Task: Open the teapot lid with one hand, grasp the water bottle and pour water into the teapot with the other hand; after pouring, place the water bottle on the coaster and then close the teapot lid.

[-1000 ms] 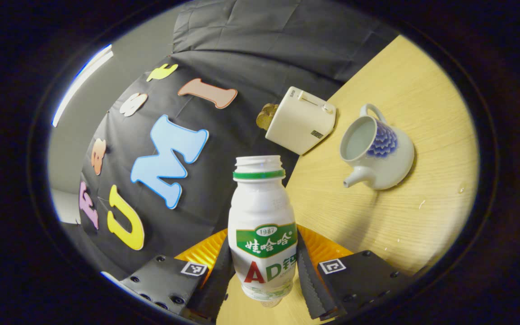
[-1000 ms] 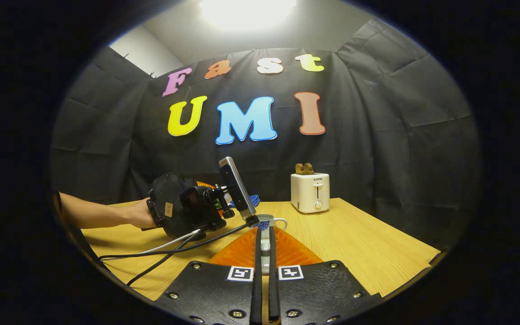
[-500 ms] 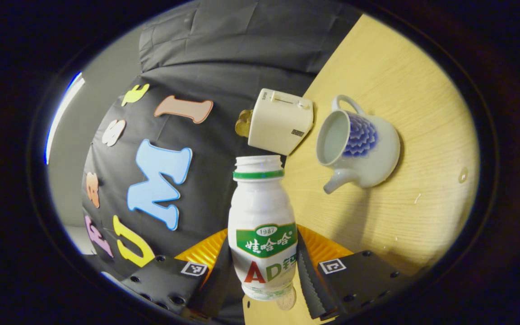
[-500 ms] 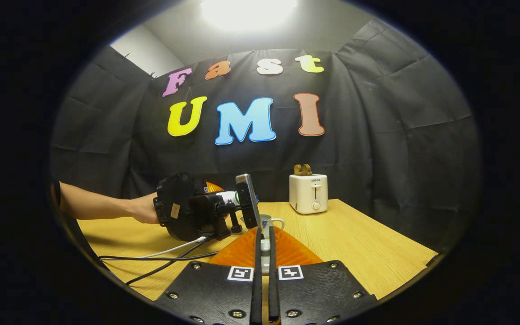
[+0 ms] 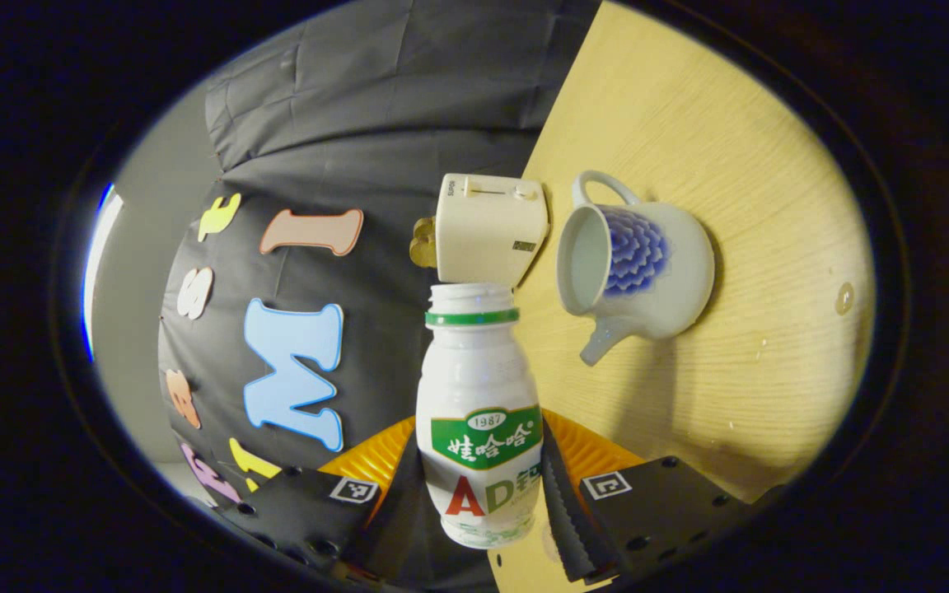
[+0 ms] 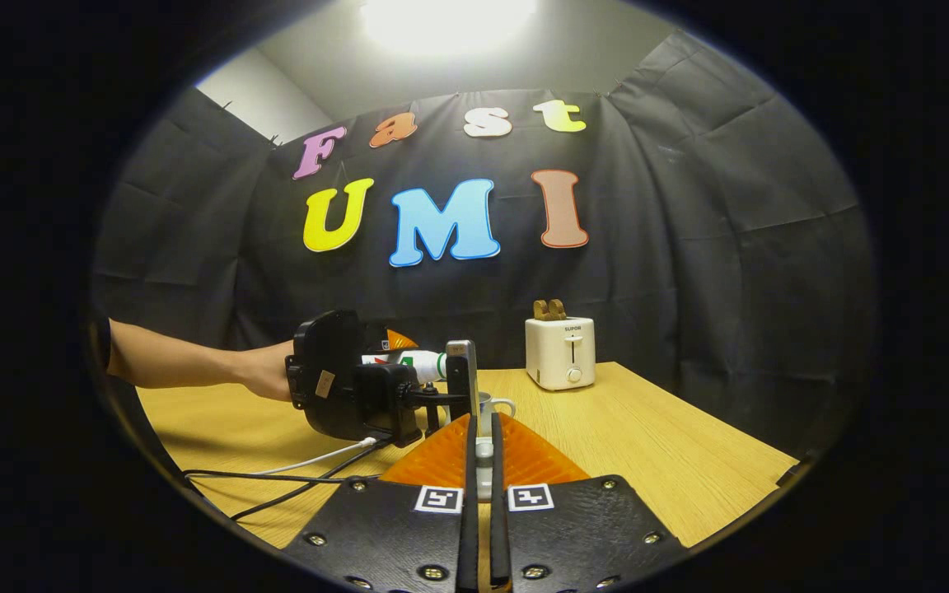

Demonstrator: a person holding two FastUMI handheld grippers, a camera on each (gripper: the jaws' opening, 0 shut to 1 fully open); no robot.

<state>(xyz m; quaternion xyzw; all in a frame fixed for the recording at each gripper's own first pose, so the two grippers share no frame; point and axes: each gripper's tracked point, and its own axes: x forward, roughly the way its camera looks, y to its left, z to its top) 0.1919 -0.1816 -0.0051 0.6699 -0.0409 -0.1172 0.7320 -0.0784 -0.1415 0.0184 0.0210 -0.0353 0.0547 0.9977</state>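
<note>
My left gripper (image 5: 481, 476) is shut on a white bottle (image 5: 479, 387) with a green label and no cap. In the right gripper view the bottle (image 6: 413, 361) lies nearly level, its mouth pointing at the teapot (image 6: 495, 405), and a hand (image 6: 264, 380) holds that left gripper (image 6: 343, 387). The white teapot (image 5: 647, 263) with a blue pattern stands on the table with its top uncovered, just right of the bottle's mouth. My right gripper (image 6: 483, 449) is shut on a small white piece, apparently the teapot lid (image 6: 483, 451), held this side of the teapot.
A cream toaster (image 6: 560, 352) with bread in it stands at the back of the wooden table (image 6: 656, 461). Black and white cables (image 6: 293, 469) trail from the left gripper across the table's left side. A water drop (image 5: 845, 296) lies beside the teapot.
The left gripper has rolled further over, bringing the bottle from slanted to nearly level, its mouth closer to the teapot's opening. The right gripper has stayed put.
</note>
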